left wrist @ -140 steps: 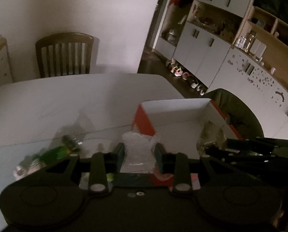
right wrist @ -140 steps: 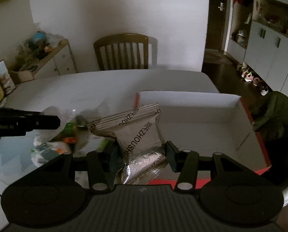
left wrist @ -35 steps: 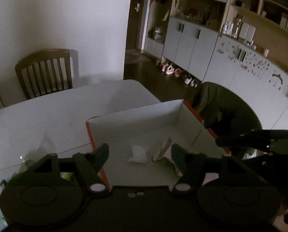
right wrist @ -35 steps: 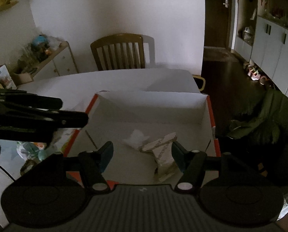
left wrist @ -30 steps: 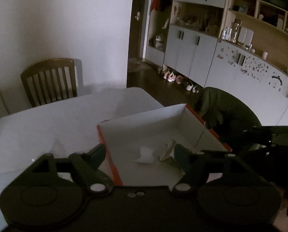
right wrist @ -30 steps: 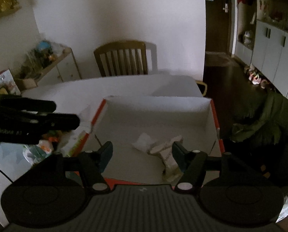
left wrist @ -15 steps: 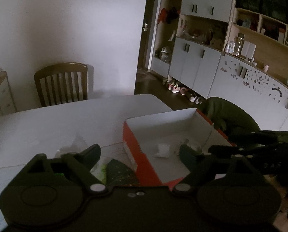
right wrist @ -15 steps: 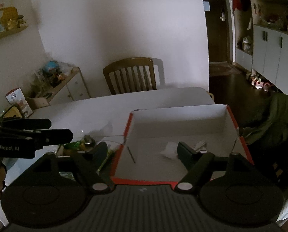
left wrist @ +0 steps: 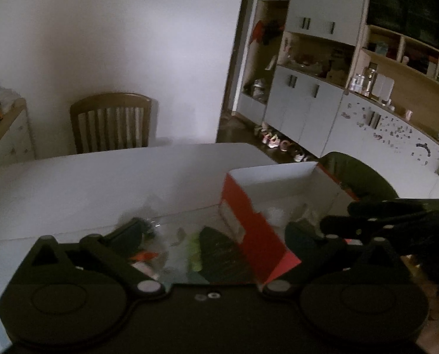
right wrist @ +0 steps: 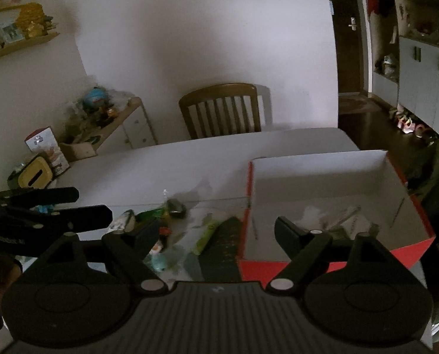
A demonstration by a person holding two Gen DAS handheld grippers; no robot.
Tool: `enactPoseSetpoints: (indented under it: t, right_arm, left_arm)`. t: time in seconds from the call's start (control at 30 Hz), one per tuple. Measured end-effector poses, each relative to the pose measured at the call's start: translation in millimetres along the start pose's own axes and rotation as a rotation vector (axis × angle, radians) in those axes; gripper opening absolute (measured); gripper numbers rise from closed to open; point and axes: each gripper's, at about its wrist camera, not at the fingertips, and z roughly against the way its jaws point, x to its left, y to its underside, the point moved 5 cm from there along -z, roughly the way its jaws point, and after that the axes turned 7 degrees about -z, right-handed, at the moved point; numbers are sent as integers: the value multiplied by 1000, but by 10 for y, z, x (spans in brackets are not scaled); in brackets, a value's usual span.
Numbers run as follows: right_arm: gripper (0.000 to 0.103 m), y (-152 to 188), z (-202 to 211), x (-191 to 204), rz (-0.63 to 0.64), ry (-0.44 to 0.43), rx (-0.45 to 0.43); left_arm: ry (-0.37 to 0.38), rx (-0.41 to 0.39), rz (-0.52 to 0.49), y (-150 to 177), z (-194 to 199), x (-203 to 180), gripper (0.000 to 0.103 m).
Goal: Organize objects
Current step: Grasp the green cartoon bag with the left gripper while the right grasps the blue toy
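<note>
Both of my grippers are empty now, and that is the change that matters: a few seconds ago each carried a packet, and those two packets now lie inside the red box (right wrist: 331, 262), a clear crinkly one and a silver one low against its white floor. My left gripper (left wrist: 216, 233) has its jaws spread as wide as they go, having just been opening, with nothing between them; my right gripper (right wrist: 216, 230) also stands apart, its jaws having just been opening too, and grips nothing. I have swung both away from the box and back toward the loose pile of snacks (right wrist: 172, 230) on the table (right wrist: 190, 162), just left of the box's red wall. The dark green packet (right wrist: 222, 244) lies nearest that wall, with a pale green one beside it and smaller wrapped pieces further left. I judge the last drop finished and the next pick-up beginning, with several items left to move.
</note>
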Motion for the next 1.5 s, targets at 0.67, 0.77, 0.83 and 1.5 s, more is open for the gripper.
enactPoseSetpoints:
  t: [0.67,0.77,0.83,1.5]
  right_arm:
    - [85,321,-478,696,50,21,63]
    - [85,368,-602,750,65,40,87]
    - [85,405,-683,792,80,47,98]
    - [82,847,-1845,783,226,109,288]
  left_arm:
    - [-79,68,204,473,-70,1325,103]
    - [-80,67,243,502,-119,1516,103]
    - [-88,70,246,512,-171,1613,103]
    - [-40,244,249,738,-1173,1872,92]
